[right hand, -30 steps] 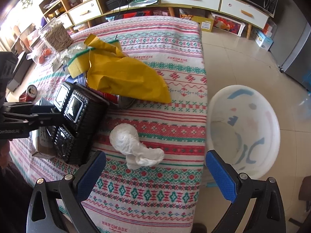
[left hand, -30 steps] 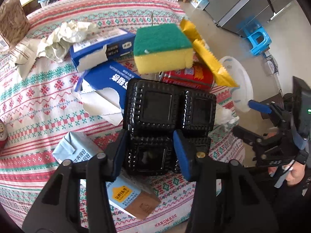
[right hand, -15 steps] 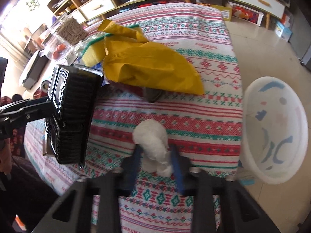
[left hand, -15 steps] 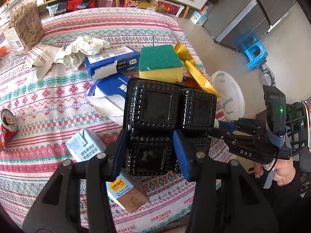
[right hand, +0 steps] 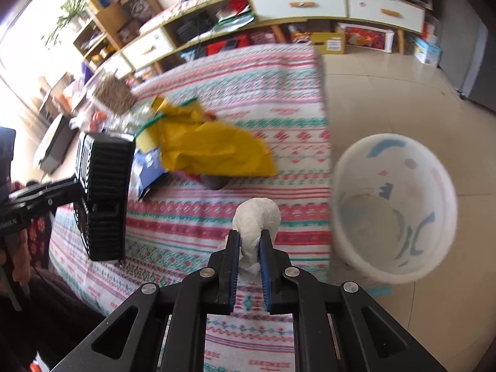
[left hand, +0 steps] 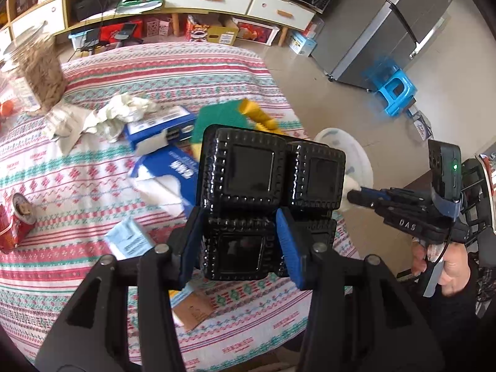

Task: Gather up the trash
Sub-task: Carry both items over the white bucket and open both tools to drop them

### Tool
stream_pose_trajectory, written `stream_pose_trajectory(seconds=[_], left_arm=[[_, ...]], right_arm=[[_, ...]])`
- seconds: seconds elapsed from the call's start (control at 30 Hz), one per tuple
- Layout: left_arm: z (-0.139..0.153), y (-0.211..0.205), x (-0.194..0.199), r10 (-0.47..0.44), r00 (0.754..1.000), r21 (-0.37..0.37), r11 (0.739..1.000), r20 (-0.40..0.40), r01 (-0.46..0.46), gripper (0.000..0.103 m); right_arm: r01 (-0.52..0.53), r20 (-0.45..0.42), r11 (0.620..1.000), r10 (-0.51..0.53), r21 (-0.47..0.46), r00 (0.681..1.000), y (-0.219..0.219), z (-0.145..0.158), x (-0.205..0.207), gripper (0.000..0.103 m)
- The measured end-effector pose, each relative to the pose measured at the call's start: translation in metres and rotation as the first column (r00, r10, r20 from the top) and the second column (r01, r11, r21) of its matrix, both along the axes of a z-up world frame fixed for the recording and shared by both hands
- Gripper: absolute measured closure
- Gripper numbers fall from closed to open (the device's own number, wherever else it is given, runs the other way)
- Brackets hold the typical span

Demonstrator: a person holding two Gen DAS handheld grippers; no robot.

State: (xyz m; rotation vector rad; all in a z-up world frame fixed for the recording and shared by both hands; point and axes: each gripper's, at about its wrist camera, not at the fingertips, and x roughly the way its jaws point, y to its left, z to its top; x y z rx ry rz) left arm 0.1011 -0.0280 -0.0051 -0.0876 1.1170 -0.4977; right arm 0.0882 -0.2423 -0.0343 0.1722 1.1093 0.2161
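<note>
Trash is held in both claws at once, and that is where trouble could start. The right gripper [right hand: 250,255] is clenched on a crumpled white tissue wad [right hand: 257,217], which is pinched low at its tail while the bulky ball stands beyond the fingertips, clear of the patterned tablecloth [right hand: 217,71]. The white plastic basin [right hand: 393,207] stands on the floor to the right of this claw and lower down, well apart from the wad. The left gripper [left hand: 240,241] is clamped on one cell of a black plastic compartment tray [left hand: 266,198], most of which juts out ahead of and above the fingers.

Several failures can be judged likely. The wad could be slid out of so narrow a pinch if the claw is swung quickly. If it is let go early, it would be dropped short of the basin rim, onto the tiles or the cloth edge. The tray, gripped off-centre, could be twisted in its clamp, and its far corner sits just beside the right claw, so a collision could be caused.
</note>
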Motion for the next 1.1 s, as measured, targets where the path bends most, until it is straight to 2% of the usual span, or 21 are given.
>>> stream_pose_trajectory(seconds=[0.33,0.6,0.9,1.03,1.1], left_arm=[[-0.011,-0.098,0.016,-0.131,0.991,0.009,0.991,-0.019,0.131,0.053],[-0.026,-0.179,0.028,-0.212,0.977,0.009,0.977,-0.002,0.212,0.053],[-0.046,-0.221,0.04,-0.232,0.973,0.039,0.972,0.001,0.232,0.053],[-0.05,-0.227,0.038,-0.238,0.971,0.025,0.971,0.013,0.237,0.052],[-0.05,-0.229,0.037,-0.25,0.968,0.012,0.968,0.014,0.25,0.046]], right_arm=[[0.17,0.047,0.984,-0.168,-0.044,0.985,-0.074,0.011,-0.017,0.09],[0.264,0.044,0.964,-0.262,-0.044,0.964,-0.131,0.01,-0.037,0.09],[0.304,0.05,0.952,-0.302,-0.032,0.952,-0.157,0.014,-0.049,0.09],[0.315,0.051,0.949,-0.313,-0.028,0.948,-0.161,0.013,-0.05,0.09],[0.318,0.05,0.948,-0.316,-0.027,0.947,-0.163,0.013,-0.05,0.09]])
